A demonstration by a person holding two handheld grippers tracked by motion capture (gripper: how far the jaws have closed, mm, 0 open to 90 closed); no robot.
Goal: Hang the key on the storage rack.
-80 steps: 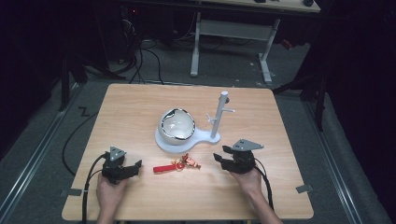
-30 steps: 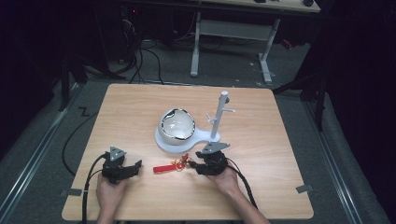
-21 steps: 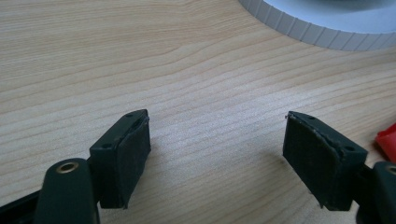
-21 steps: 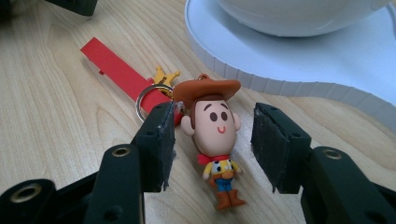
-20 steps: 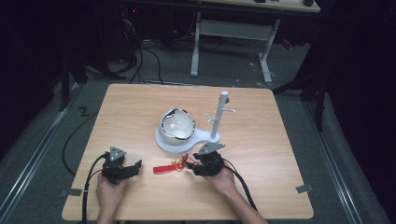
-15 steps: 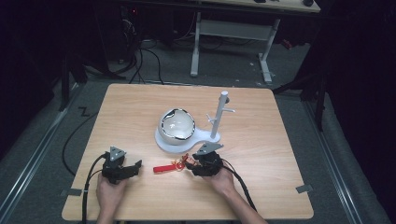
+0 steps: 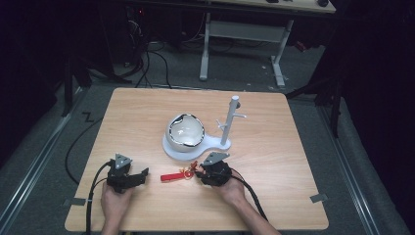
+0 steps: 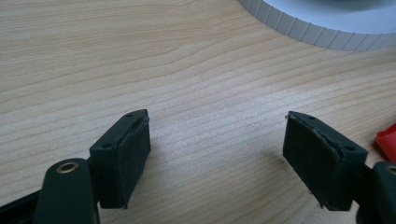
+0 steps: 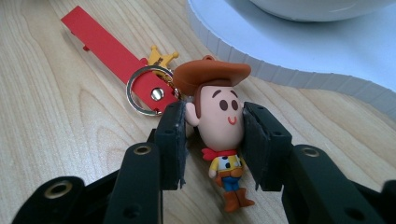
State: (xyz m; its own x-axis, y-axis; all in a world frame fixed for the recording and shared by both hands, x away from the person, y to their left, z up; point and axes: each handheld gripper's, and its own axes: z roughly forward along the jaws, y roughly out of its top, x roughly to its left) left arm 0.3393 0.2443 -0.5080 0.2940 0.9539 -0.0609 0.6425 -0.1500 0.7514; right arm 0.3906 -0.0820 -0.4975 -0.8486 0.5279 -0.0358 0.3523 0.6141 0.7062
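cowboy keychain (image 9: 219,135), red strap, on table

The high view looks forward and down from above the person's side onto the whole light wooden table (image 7: 147,112), taken from afar. The left gripper view sits low and close, facing along the tabletop toward the ribbed white round base (image 8: 327,28). The right gripper view, equally close, faces that base (image 9: 280,51) too, which the high view shares (image 7: 208,144), like the flat red strap (image 9: 105,42) (image 7: 171,176)

No readable text, label, brand, number or sign seen anywhere, on table or on things there.
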